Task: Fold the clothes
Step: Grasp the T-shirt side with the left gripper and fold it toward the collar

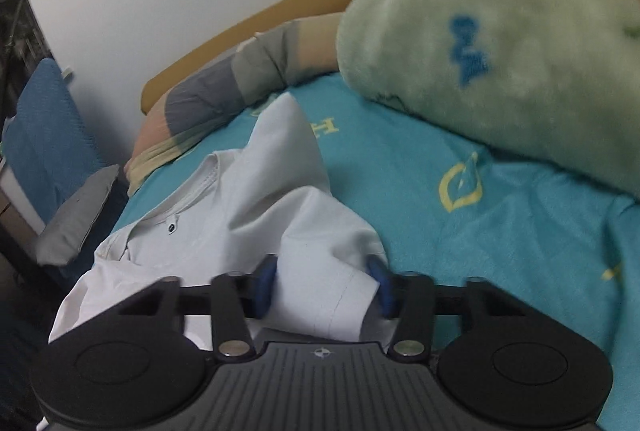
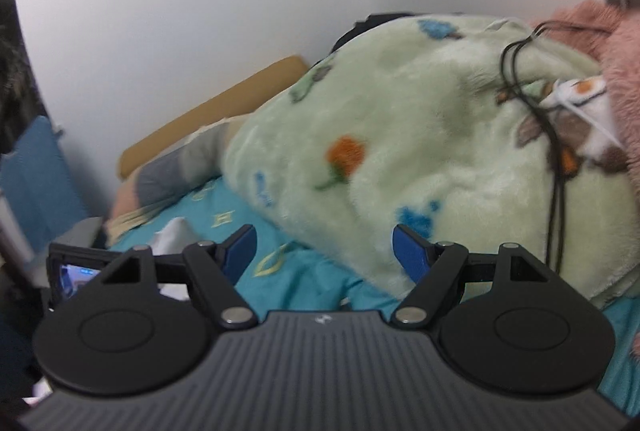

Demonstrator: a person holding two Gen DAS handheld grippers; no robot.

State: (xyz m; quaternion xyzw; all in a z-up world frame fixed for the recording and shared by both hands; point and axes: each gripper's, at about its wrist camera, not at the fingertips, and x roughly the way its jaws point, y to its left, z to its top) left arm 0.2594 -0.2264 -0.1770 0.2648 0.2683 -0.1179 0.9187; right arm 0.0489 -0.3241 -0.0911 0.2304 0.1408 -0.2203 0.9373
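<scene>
A white T-shirt (image 1: 240, 207) lies on the teal bedsheet (image 1: 460, 159), collar toward the left, with one part folded up over the body. My left gripper (image 1: 324, 285) stands around a bunched fold of the shirt, near its sleeve; the blue pads (image 1: 264, 287) are fairly wide apart with cloth between them, and I cannot tell if they press it. My right gripper (image 2: 324, 251) is open and empty, held above the sheet in front of the green blanket. A corner of the white shirt (image 2: 172, 235) shows at its left.
A fluffy green blanket (image 2: 420, 151) is heaped on the right of the bed, with a black cable (image 2: 556, 151) and a pink blanket (image 2: 616, 71) on it. A striped pillow (image 1: 224, 99) lies by the wooden headboard (image 1: 256, 27). A blue cushion (image 1: 44, 135) stands off the bed's left edge.
</scene>
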